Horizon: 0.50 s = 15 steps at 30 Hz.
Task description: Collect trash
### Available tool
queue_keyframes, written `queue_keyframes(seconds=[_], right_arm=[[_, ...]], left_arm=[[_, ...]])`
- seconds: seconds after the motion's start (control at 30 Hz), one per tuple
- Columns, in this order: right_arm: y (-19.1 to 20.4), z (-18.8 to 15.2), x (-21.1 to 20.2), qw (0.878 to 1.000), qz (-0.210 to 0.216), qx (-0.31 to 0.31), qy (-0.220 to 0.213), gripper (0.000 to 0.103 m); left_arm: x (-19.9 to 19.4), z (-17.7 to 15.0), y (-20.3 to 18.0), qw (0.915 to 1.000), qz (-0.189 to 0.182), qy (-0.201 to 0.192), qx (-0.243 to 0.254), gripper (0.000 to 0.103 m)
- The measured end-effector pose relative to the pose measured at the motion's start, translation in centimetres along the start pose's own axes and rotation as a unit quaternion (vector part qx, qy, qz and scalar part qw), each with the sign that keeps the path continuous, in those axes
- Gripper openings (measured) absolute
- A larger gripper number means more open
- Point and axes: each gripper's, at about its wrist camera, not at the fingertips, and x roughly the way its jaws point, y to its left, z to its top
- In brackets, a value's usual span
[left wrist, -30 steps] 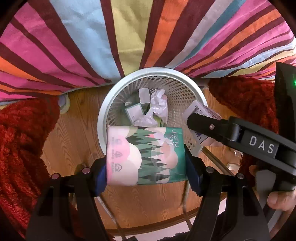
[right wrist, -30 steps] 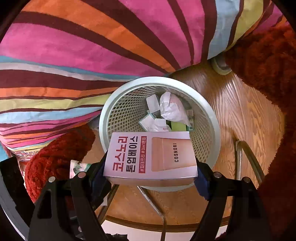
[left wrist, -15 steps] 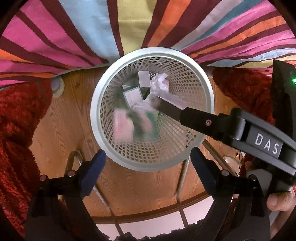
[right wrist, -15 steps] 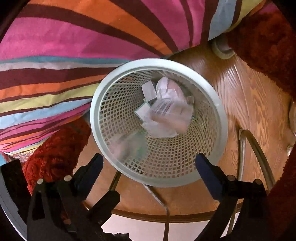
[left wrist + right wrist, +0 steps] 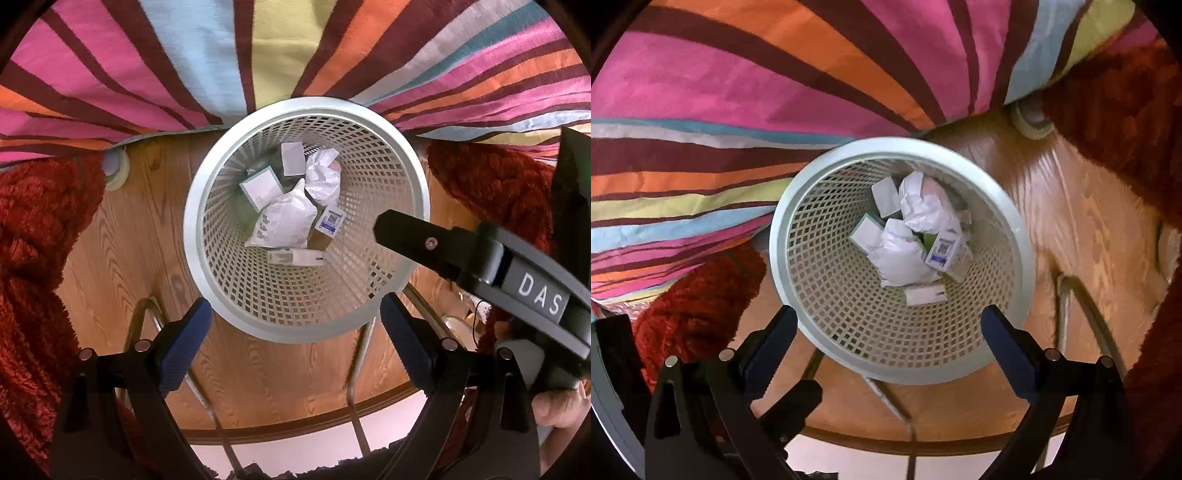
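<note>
1. Both held items have dropped since the earlier frames: the green-and-pink pack [image 5: 295, 256] has left the left gripper [image 5: 295, 334] and the pink box [image 5: 948, 253] has left the right gripper [image 5: 884, 341]; both now lie in the waste basket [image 5: 417, 206].
2. Each gripper's jaws have just been opening; they stand released and wide, with nothing between the blue pads.
3. From the left wrist view, the basket is white plastic lattice with a smooth round rim, sitting at centre on the wooden floor [image 5: 122, 251].
4. Inside it, a crumpled white bag with dark print [image 5: 286, 221] lies in the middle, crumpled white paper [image 5: 323, 173] at 1 o'clock of it, and small white boxes [image 5: 293, 158] at 11 to 12 o'clock.
5. The pink box rests at 3 o'clock of the bag, its label with a blue band facing up; the pack lies on edge at 6 o'clock.
6. A striped cloth [image 5: 229, 59] fills the 12 o'clock side, touching the basket's far rim.
7. Red shaggy rug [image 5: 33, 229] lies at 9 and 3 o'clock.
8. In the left view, the right gripper's black finger reaches over the rim from 3 o'clock.
</note>
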Motion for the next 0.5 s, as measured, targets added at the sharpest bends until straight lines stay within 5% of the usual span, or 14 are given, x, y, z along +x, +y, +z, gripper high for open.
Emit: queue_keyframes(seconds=[0.5], right_arm=[[0.4, -0.7, -5.5, 0.994, -0.008, -0.036, -0.101, 0.095]], left_arm=[[-3.8, -0.9, 0.9, 0.9968, 0.002, -0.077, -0.02, 0.09]])
